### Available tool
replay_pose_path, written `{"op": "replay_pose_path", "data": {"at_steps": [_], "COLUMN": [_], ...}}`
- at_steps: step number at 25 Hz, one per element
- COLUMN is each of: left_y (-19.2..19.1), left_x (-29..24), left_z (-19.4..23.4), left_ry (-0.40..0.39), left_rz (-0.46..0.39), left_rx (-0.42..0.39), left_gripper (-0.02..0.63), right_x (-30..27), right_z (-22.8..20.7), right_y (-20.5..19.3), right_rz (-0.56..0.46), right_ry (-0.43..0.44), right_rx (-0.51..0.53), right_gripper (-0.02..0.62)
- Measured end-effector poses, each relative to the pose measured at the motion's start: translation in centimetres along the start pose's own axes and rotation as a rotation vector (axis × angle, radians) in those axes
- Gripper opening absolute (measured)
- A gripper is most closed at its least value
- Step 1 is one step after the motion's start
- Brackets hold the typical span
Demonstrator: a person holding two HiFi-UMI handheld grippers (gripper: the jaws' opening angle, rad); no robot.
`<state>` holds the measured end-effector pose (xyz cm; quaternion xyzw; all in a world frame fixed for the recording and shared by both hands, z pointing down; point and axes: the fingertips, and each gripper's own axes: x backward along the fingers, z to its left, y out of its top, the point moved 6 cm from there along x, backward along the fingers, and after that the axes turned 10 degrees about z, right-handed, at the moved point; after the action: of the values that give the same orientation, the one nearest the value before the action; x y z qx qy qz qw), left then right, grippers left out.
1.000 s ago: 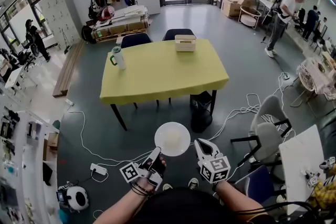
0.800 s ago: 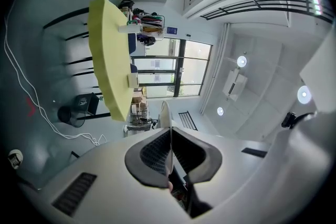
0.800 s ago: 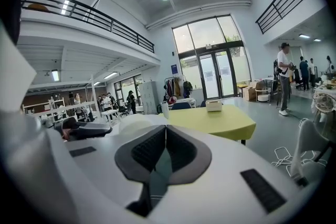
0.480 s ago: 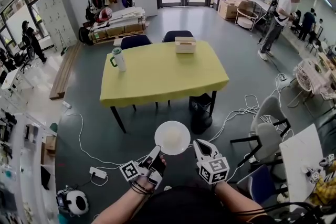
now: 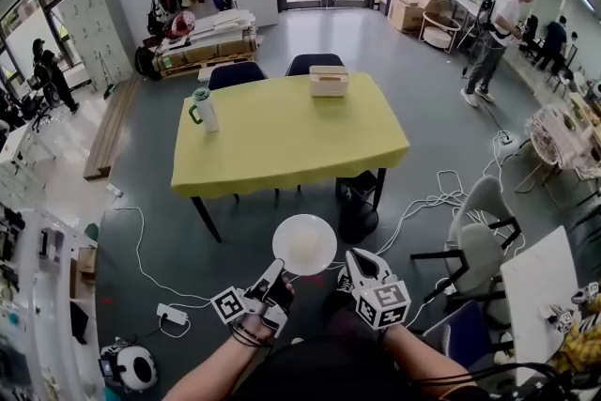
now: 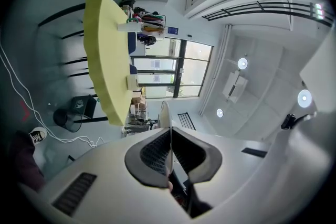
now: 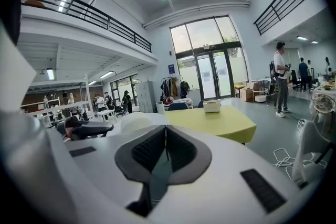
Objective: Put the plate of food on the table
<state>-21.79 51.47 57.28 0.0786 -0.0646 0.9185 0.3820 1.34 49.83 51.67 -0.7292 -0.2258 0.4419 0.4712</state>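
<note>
A white round plate [image 5: 304, 244] with a pale heap of food in its middle hangs level over the grey floor, short of the yellow table [image 5: 286, 131]. My left gripper [image 5: 278, 277] is shut on the plate's near left rim. In the left gripper view the plate [image 6: 164, 113] shows edge-on, pinched between the jaws of that gripper [image 6: 170, 131]. My right gripper [image 5: 355, 259] is beside the plate's right edge, shut, holding nothing. In the right gripper view its jaws [image 7: 166, 131] meet, with the plate [image 7: 137, 121] to the left and the table [image 7: 218, 119] ahead.
On the table stand a white bottle with a green lid [image 5: 203, 109] at the left and a cream box [image 5: 329, 81] at the far edge. Two dark chairs [image 5: 313, 63] stand behind it. White cables [image 5: 150, 268] cross the floor. Grey chairs [image 5: 479, 230] are at the right.
The plate and both grippers have moved a little forward towards the table. The left gripper's hold on the plate is unchanged and the right gripper stays shut.
</note>
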Motion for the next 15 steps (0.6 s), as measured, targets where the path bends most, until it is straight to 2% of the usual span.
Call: {"op": "replay_pose_path", "data": {"at_steps": [6, 15], "left_y": [3.1, 8.7], "left_x": [-5.6, -17.8], "left_z": [1.7, 3.3], "left_ry": [-0.003, -0.009], "left_rz": [-0.03, -0.1], "left_rx": [-0.002, -0.039], "left_gripper": [0.017, 0.017], "right_x": [-4.9, -12.9], "right_z": [-5.4, -16.1], "right_y": [3.5, 9.8], "right_rz": [-0.011, 0.009], "right_ry": [0.027, 0.103], "right_rx": [0.006, 0.02], "right_gripper": [0.012, 0.012]}}
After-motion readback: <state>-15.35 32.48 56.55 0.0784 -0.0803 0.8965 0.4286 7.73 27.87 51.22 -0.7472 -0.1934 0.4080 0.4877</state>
